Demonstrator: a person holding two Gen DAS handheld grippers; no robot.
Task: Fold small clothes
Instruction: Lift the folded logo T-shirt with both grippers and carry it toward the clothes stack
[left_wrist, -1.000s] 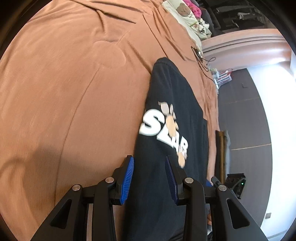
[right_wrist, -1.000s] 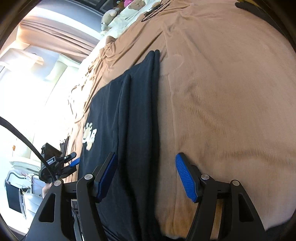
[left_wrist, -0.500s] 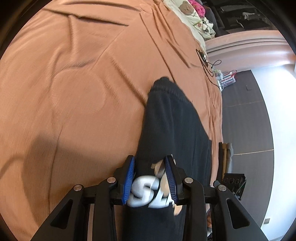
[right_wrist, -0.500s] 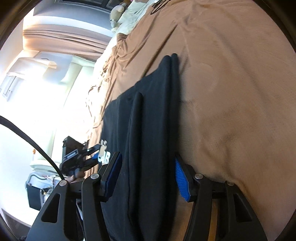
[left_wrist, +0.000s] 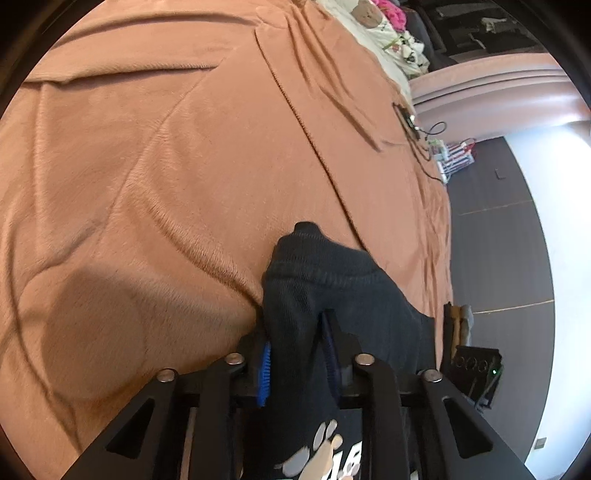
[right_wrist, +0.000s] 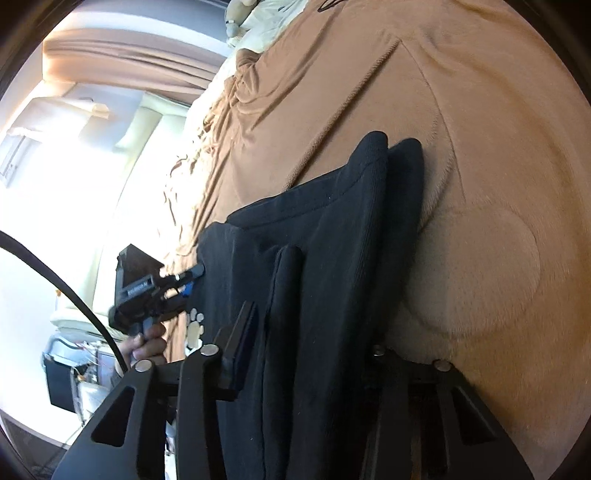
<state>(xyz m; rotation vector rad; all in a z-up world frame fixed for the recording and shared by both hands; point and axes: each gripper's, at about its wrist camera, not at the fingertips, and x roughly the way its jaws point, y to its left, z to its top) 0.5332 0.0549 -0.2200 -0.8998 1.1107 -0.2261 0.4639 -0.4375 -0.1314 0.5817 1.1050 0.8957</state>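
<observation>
A black shirt (right_wrist: 332, 258) lies on the brown bed blanket (left_wrist: 184, 166), its long folded edge running straight away from both wrists. The left hand-held gripper (left_wrist: 297, 363) is closing on a bunched corner of it, cloth between the blue pads. The right hand-held gripper (right_wrist: 314, 350) is closing too, astride the thick side folds; both sit right at the near end, so neither is nearer.

Black garment (right_wrist: 332, 277) hides the right gripper's (right_wrist: 314, 354) right pad; its print is cut off
</observation>
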